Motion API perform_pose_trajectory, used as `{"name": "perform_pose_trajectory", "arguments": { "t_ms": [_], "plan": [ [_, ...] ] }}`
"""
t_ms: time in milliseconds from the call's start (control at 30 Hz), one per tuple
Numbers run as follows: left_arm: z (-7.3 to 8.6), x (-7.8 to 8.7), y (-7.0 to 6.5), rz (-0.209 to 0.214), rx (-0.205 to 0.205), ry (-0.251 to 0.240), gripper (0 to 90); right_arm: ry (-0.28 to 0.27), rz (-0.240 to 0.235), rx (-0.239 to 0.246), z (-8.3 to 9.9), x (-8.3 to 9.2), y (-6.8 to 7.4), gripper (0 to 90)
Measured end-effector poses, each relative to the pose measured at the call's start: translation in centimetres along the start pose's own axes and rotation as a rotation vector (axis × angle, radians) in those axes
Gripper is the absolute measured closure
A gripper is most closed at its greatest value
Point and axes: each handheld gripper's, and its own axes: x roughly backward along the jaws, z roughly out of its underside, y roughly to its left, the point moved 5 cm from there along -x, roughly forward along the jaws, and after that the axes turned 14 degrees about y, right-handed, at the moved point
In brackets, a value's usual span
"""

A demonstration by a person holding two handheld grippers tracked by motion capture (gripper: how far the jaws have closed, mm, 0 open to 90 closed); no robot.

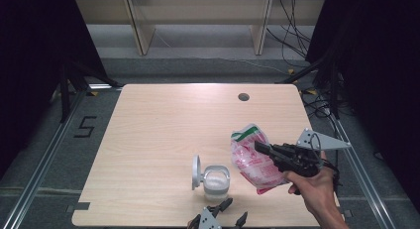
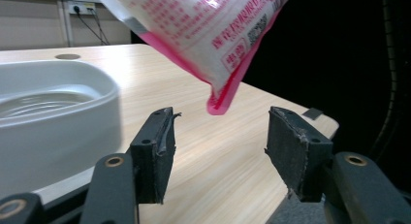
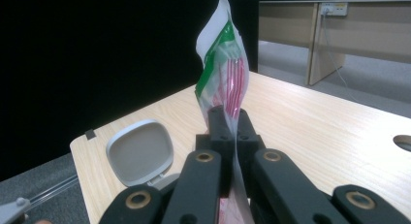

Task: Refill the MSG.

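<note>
Near the table's [image 1: 148,120] front edge, the right gripper [image 1: 261,147] pinches a pink-and-white printed plastic pouch [image 1: 252,162] with a green top, held clear of the wood beside a small grey lidded tub [image 1: 216,181]. The tub's hinged lid stands open; something white appears to lie inside. The left gripper [image 2: 218,151] waits at the front edge, jaws apart and empty. Next, likely, tipping the pouch over the tub.

Wooden table [image 1: 163,135], grey floor [image 1: 208,65]

Left tongs [image 1: 225,212] cut off by bottom edge; bag [image 2: 208,30] top cropped.
</note>
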Motion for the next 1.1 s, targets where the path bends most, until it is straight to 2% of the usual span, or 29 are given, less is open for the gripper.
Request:
{"name": "perform_pose_trajectory", "arguments": {
  "t_ms": [67,100,233,267,300,333,367,433,467,500,533,567,600,633,700,733,800,833,867,900,933,967,1000,1033,1067,1100],
  "plan": [
    [0.2,0.5,0.5,-0.013,-0.008,-0.007,41.8,-0.001,0.014,0.003,0.2,-0.1,-0.3,90.0],
    [0.3,0.8,0.9,-0.028,-0.016,0.006,41.8,0.004,0.003,-0.007,0.3,-0.1,-0.3,90.0],
    [0.7,1.9,1.9,-0.046,-0.002,0.006,41.6,-0.001,0.012,-0.002,0.8,-0.2,-1.0,90.0],
    [0.8,2.2,2.2,-0.052,0.005,0.015,41.5,-0.005,0.013,-0.01,0.9,-0.3,-1.0,90.0],
    [0.9,2.2,2.4,-0.049,0.012,-0.001,41.5,0.005,0.009,-0.03,1.2,-0.3,-0.9,90.0],
    [1.0,2.5,2.6,-0.068,0.007,0.011,41.3,-0.006,0.006,-0.017,1.2,-0.4,-1.1,90.0],
    [1.0,2.6,2.8,-0.074,0.009,0.014,41.2,-0.001,0.006,-0.03,1.4,-0.4,-1.0,90.0],
    [1.1,2.8,3.1,-0.075,0.015,0.005,40.9,-0.011,0.019,-0.006,1.6,-0.5,-1.4,90.0],
    [1.1,3.0,3.2,-0.087,0.012,0.011,40.7,-0.01,-0.003,-0.032,1.8,-0.5,-1.2,90.0],
    [1.2,3.0,3.3,-0.089,0.023,0.005,40.7,-0.004,0.012,-0.019,1.9,-0.4,-1.3,90.0],
    [1.2,3.0,3.5,-0.085,0.026,-0.011,40.7,-0.017,0.003,-0.019,2.1,-0.5,-1.3,90.0],
    [1.2,3.1,3.7,-0.084,0.028,-0.014,40.7,-0.008,-0.007,-0.044,2.3,-0.5,-1.2,90.0],
    [1.3,3.4,3.9,-0.107,0.026,0.008,40.7,-0.014,0.0,-0.027,2.5,-0.5,-1.4,90.0],
    [1.3,3.4,4.0,-0.107,0.033,-0.001,40.7,-0.008,-0.012,-0.055,2.8,-0.5,-1.3,90.0],
    [1.3,3.6,4.3,-0.108,0.03,-0.012,40.7,-0.006,-0.01,-0.078,3.3,-0.7,-1.4,90.0],
    [1.4,3.8,4.4,-0.122,0.034,0.006,40.7,-0.004,-0.015,-0.072,3.6,-0.8,-1.5,90.0],
    [1.6,3.9,4.8,-0.129,0.039,0.005,40.7,-0.007,-0.011,-0.061,3.9,-1.0,-1.8,90.0],
    [1.6,4.0,4.9,-0.131,0.046,0.002,40.8,0.0,-0.025,-0.098,4.1,-1.0,-1.6,90.0],
    [1.7,4.1,5.2,-0.141,0.044,0.013,40.8,-0.01,-0.016,-0.076,4.2,-1.2,-2.0,90.0],
    [1.7,4.1,5.3,-0.14,0.048,-0.004,40.8,-0.004,-0.02,-0.093,4.4,-1.2,-2.0,90.0],
    [1.7,4.2,5.4,-0.138,0.061,-0.012,40.9,0.004,-0.014,-0.091,4.5,-1.1,-2.2,90.0],
    [1.8,4.4,5.5,-0.148,0.052,0.003,41.0,0.003,-0.016,-0.09,4.7,-1.2,-2.4,90.0],
    [1.8,4.4,5.5,-0.148,0.063,-0.003,41.1,0.001,-0.006,-0.087,4.9,-1.3,-2.6,90.0],
    [1.8,4.5,5.7,-0.15,0.052,-0.004,41.1,0.006,-0.014,-0.111,5.1,-1.3,-2.6,90.0],
    [1.8,4.5,5.7,-0.149,0.051,-0.006,41.1,0.005,0.006,-0.074,5.3,-1.4,-3.1,90.0],
    [1.8,4.5,5.7,-0.151,0.053,-0.002,41.1,0.012,0.006,-0.099,5.5,-1.4,-3.2,90.0]
  ]
}}
